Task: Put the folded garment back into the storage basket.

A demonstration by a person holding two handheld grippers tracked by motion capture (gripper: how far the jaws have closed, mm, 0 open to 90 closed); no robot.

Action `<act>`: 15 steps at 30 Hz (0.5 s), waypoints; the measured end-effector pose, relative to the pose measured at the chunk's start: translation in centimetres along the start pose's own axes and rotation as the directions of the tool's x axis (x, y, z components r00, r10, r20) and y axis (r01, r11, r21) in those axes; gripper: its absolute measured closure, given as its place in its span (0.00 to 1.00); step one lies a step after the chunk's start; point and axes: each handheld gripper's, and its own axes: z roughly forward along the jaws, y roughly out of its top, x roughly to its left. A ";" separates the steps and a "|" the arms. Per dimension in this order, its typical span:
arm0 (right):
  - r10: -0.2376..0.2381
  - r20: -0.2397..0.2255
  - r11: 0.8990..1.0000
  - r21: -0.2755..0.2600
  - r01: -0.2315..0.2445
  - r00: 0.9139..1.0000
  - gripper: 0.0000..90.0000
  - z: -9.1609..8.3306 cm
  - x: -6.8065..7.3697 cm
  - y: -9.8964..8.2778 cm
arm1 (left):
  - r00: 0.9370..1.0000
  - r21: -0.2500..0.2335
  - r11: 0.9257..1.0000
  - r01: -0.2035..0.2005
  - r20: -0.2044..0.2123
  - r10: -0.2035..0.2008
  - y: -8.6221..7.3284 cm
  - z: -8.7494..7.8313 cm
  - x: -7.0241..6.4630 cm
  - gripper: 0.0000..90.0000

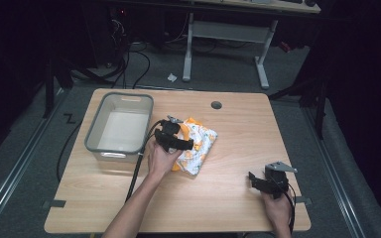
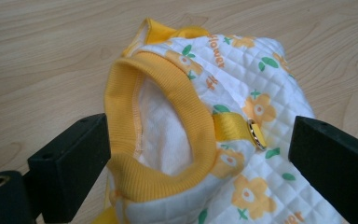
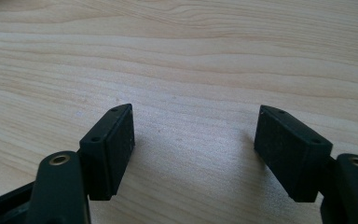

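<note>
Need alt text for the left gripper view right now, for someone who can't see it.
The left gripper is open, with its two black fingers on either side of a folded quilted baby garment, white with yellow flowers and a yellow ribbed collar. A metal snap sits on a yellow tab. The garment lies on the light wooden table.

Rect. grey plastic tub w/ pale inside (image 1: 92, 133) sits on left part of light wood-grain table (image 1: 228, 198), upright, nothing visible in it. Small round dark cable hole (image 1: 216, 105) in tabletop near far edge, well apart from tub. Beyond table: white metal desk frame w/ two legs (image 1: 260, 54) on grey floor, black cables (image 1: 129, 59) trailing at left, small white scrap (image 1: 171, 77) on floor near desk's left leg.
</note>
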 end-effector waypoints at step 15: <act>0.000 0.000 1.000 0.000 0.000 1.000 0.32 0.0 0.0 0.0 | 0.999 0.055 0.998 0.034 -0.033 -0.033 -0.2 2.6 0.9 0.08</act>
